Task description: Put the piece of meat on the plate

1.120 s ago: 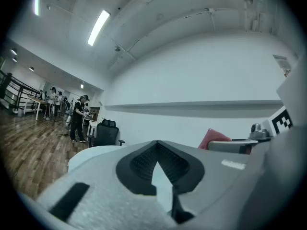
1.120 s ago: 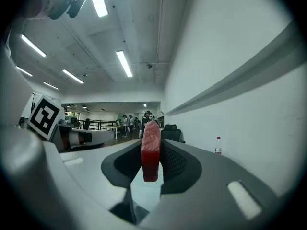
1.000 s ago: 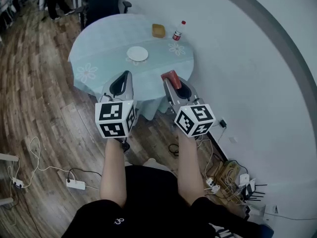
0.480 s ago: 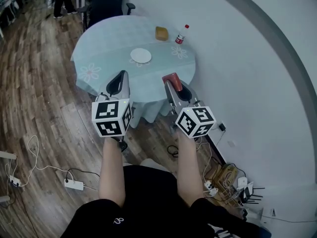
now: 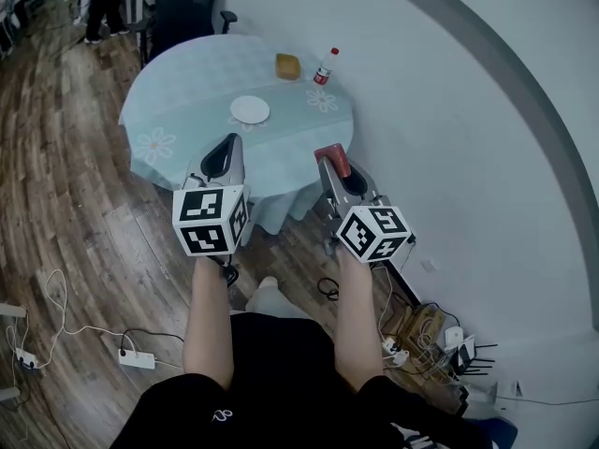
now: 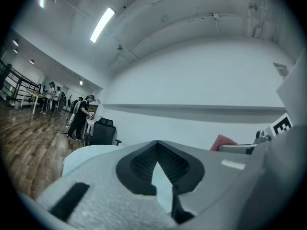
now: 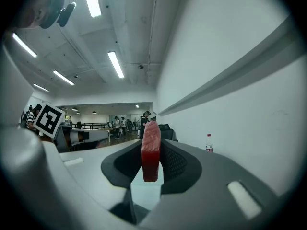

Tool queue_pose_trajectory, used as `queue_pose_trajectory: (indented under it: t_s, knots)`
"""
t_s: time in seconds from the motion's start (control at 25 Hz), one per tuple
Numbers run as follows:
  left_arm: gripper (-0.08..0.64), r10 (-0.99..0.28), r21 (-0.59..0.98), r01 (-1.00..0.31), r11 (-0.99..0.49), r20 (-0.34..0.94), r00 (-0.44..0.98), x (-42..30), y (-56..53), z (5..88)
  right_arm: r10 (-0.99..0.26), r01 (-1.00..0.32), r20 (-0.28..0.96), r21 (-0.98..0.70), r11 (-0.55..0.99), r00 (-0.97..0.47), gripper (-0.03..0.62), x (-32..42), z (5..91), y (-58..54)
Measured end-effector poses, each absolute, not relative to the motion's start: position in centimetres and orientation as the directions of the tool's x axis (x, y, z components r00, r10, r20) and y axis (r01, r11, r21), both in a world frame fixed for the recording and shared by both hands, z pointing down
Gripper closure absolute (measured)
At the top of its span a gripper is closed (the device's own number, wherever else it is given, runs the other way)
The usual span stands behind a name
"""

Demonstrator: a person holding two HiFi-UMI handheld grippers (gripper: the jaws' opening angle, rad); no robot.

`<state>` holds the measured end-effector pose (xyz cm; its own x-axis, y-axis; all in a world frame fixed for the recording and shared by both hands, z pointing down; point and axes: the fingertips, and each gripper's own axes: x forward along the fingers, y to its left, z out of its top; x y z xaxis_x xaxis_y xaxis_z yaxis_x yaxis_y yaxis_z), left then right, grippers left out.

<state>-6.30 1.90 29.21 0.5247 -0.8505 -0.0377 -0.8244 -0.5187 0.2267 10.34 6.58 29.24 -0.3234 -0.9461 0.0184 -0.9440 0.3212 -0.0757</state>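
A white plate [image 5: 250,110] lies on the round table [image 5: 178,110], which has a pale blue cloth. The red piece of meat [image 5: 334,157] is clamped upright in my right gripper [image 5: 335,162], held in the air short of the table's near edge. In the right gripper view the meat [image 7: 150,150] stands between the pads. My left gripper [image 5: 225,153] is beside it to the left, shut and empty, its tips meeting in the left gripper view [image 6: 156,145]. From there the meat [image 6: 221,142] shows at the right.
A small bottle with a red cap [image 5: 322,66] and a yellow-brown block [image 5: 287,65] sit at the table's far side. A black office chair [image 5: 182,12] stands behind the table. The white wall [image 5: 468,138] runs along the right. Cables and a power strip [image 5: 137,358] lie on the wooden floor.
The table sits a little further left in the head view. My right gripper has drifted slightly right with the meat still in it. The left gripper has barely moved.
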Motion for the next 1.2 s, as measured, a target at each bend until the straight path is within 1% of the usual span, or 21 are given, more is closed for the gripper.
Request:
queue_pose_trajectory:
  t_s: [0.16, 0.32, 0.44, 0.68, 0.8, 0.96, 1.08, 1.2]
  knots:
    - [0.572, -0.833, 0.212, -0.81, -0.546, -0.038, 0.552, -4.3, 1.2, 29.1, -0.95, -0.947, 0.02, -0.093, 0.307, -0.31, 0.488, 12.0, 29.6, 5.9]
    - [0.571, -0.845, 0.158, -0.832, -0.532, -0.03, 0.534, -4.3, -0.4, 28.6, -0.946, -0.94, 0.0, -0.111, 0.323, -0.326, 0.488, 12.3, 29.2, 3.4]
    - [0.571, -0.857, 0.126, -0.849, -0.513, -0.025, 0.514, -5.2, -1.8, 28.4, -0.932, -0.924, -0.01, -0.127, 0.361, -0.363, 0.488, 10.8, 29.4, 1.0]
    - [0.571, -0.904, 0.144, -0.895, -0.422, 0.01, 0.428, -8.8, -5.6, 30.2, -0.895, -0.886, 0.014, -0.149, 0.438, -0.445, 0.488, 7.9, 31.2, -4.1]
    - [0.571, -0.916, 0.159, -0.907, -0.391, 0.03, 0.4, -9.4, -8.0, 31.2, -0.885, -0.876, 0.033, -0.162, 0.454, -0.465, 0.488, 7.5, 32.2, -6.9]
    - [0.571, -0.916, 0.178, -0.907, -0.381, 0.061, 0.397, -8.0, -11.4, 33.3, -0.87, -0.866, 0.071, -0.159, 0.473, -0.488, 0.488, 7.7, 34.0, -10.7]
    - [0.571, -0.914, 0.2, -0.907, -0.372, 0.091, 0.395, -6.3, -14.8, 35.5, -0.867, -0.871, 0.111, -0.152, 0.468, -0.486, 0.488, 9.3, 36.0, -14.2]
    - [0.571, -0.907, 0.229, -0.906, -0.356, 0.148, 0.394, -4.1, -18.8, 38.9, -0.867, -0.878, 0.166, -0.181, 0.442, -0.47, 0.488, 12.0, 38.9, -18.7]
